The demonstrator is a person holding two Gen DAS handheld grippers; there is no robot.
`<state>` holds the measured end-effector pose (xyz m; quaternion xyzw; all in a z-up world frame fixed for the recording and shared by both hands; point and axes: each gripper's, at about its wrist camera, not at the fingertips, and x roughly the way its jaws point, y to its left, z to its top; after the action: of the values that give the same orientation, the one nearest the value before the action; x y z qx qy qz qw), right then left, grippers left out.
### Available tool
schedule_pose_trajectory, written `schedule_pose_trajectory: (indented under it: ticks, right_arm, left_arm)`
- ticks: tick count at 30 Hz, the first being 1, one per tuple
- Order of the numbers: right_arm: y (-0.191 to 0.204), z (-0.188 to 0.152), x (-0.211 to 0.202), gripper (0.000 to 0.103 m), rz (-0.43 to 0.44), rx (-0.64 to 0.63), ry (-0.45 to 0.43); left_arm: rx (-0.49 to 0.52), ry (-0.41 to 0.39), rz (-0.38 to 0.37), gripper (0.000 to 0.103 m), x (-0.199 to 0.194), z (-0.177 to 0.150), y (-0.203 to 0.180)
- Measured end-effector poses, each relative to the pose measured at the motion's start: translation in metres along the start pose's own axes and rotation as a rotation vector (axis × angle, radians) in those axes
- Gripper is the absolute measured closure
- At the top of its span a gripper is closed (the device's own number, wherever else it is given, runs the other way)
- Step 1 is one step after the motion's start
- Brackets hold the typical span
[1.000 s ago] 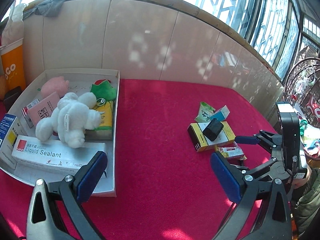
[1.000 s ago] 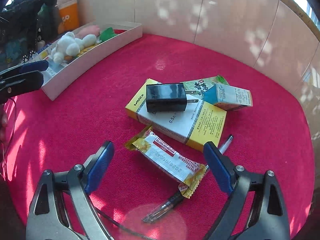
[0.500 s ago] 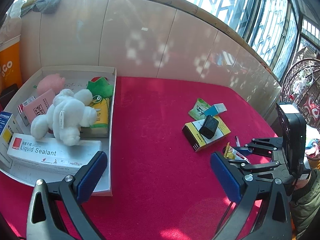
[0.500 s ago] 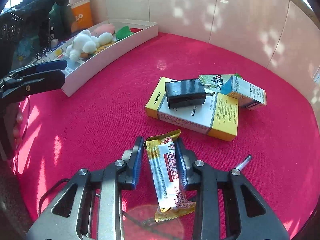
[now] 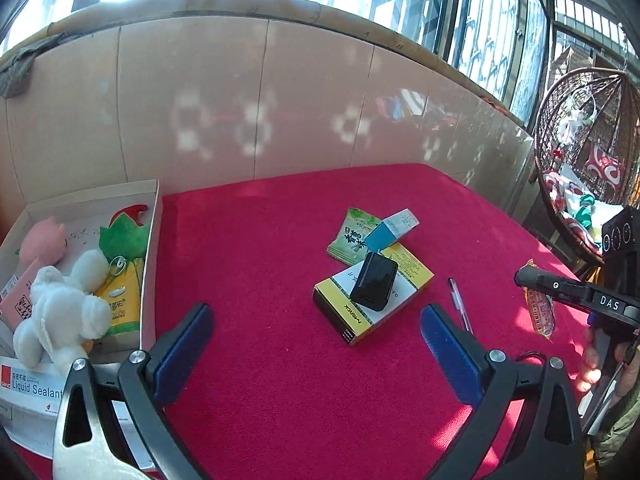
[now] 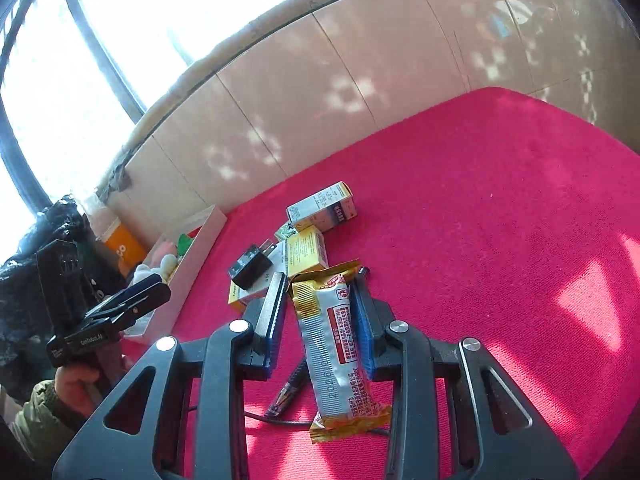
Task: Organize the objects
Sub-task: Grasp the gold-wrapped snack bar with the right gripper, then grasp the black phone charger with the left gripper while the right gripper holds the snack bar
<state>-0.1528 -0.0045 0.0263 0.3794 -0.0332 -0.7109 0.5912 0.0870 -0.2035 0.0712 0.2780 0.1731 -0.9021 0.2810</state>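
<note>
Now right gripper (image 6: 320, 320) fingers clamp the snack packet (image 6: 334, 344).

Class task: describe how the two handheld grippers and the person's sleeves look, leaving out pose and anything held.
Both the left gripper and the right gripper have black, cut-out plastic fingers with silver screws and blue ribbed pads. White lettering marks their bodies. The sleeve is olive green.

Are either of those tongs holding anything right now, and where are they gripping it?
The right tongs pinch the yellow-and-silver snack packet across its upper half. The left tongs hold nothing.
</note>
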Motion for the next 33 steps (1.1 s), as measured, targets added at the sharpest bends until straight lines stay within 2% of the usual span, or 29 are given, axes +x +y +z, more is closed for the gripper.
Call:
schedule_pose_trajectory:
  ticks: [5, 10, 14, 20, 21, 23, 25, 29, 30, 31, 33]
  right_arm:
    - [-0.016, -0.003, 0.004, 0.072, 0.059, 0.067, -0.013]
    - [-0.029, -0.007, 0.007, 0.072, 0.084, 0.124, -0.012]
    - [-0.031, -0.009, 0.007, 0.072, 0.094, 0.132, -0.017]
    - [-0.037, -0.011, 0.009, 0.072, 0.107, 0.149, -0.009]
    - [-0.039, -0.012, 0.010, 0.072, 0.110, 0.154, -0.007]
    - [-0.040, -0.012, 0.009, 0.072, 0.114, 0.161, -0.008]
    - [-0.042, -0.012, 0.009, 0.072, 0.117, 0.163, -0.010]
    - [-0.043, -0.014, 0.011, 0.072, 0.118, 0.164, -0.005]
    - [-0.042, -0.014, 0.011, 0.072, 0.117, 0.162, -0.005]
    - [-0.042, -0.015, 0.011, 0.072, 0.115, 0.158, -0.005]
    - [-0.040, -0.014, 0.009, 0.072, 0.108, 0.148, -0.010]
  left_arm:
    - [0.027, -0.012, -0.057, 0.000, 0.006, 0.005, -0.009]
    - [0.135, -0.002, -0.132, 0.000, 0.010, 0.008, -0.020]
    - [0.203, 0.023, -0.123, 0.000, 0.025, 0.016, -0.030]
    - [0.252, 0.072, -0.094, 0.000, 0.063, 0.025, -0.045]
    - [0.254, 0.086, -0.089, 0.005, 0.070, 0.025, -0.046]
    - [0.262, 0.120, -0.072, 0.023, 0.082, 0.023, -0.047]
    - [0.258, 0.160, -0.045, 0.052, 0.092, 0.020, -0.046]
    - [0.248, 0.155, -0.059, 0.061, 0.090, 0.014, -0.044]
    - [0.254, 0.155, -0.063, 0.071, 0.089, 0.014, -0.045]
    - [0.259, 0.151, -0.061, 0.074, 0.087, 0.013, -0.046]
    - [0.264, 0.136, -0.060, 0.074, 0.082, 0.009, -0.049]
